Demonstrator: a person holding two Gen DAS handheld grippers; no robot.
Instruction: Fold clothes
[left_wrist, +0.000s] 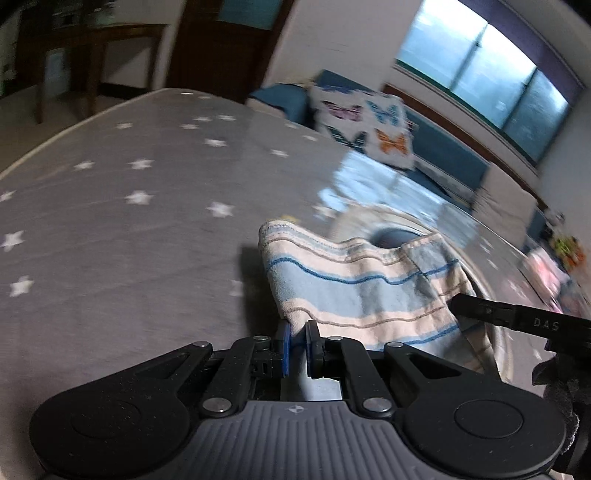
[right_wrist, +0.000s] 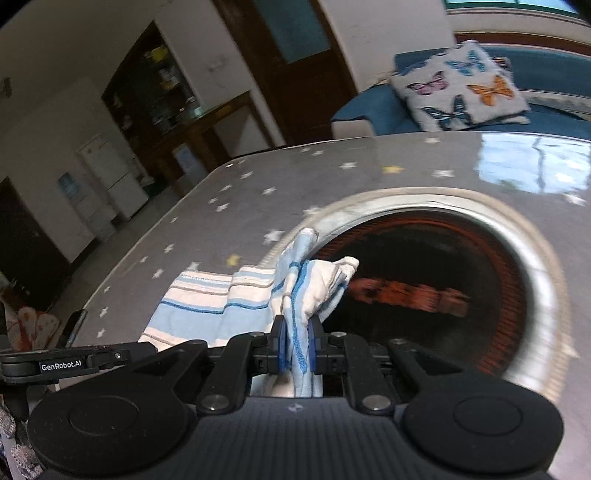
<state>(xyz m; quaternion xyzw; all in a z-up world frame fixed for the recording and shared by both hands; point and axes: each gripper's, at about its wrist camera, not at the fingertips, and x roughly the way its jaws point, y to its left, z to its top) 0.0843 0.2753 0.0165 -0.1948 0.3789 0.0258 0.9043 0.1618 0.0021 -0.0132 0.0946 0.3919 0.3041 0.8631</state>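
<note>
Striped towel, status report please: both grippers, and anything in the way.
Left gripper shut on striped towel. Right gripper shut on its bunched end. Towel spans between them over the starred table. Round glowing opening close behind.

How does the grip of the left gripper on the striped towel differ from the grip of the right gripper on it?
The left gripper pinches a thin, flat edge of the striped towel, while the right gripper clamps a thick, bunched corner that sticks up past its pads. Ahead of the left gripper the cloth spreads wide; ahead of the right gripper it is twisted. Both are shut on the same towel.
</note>
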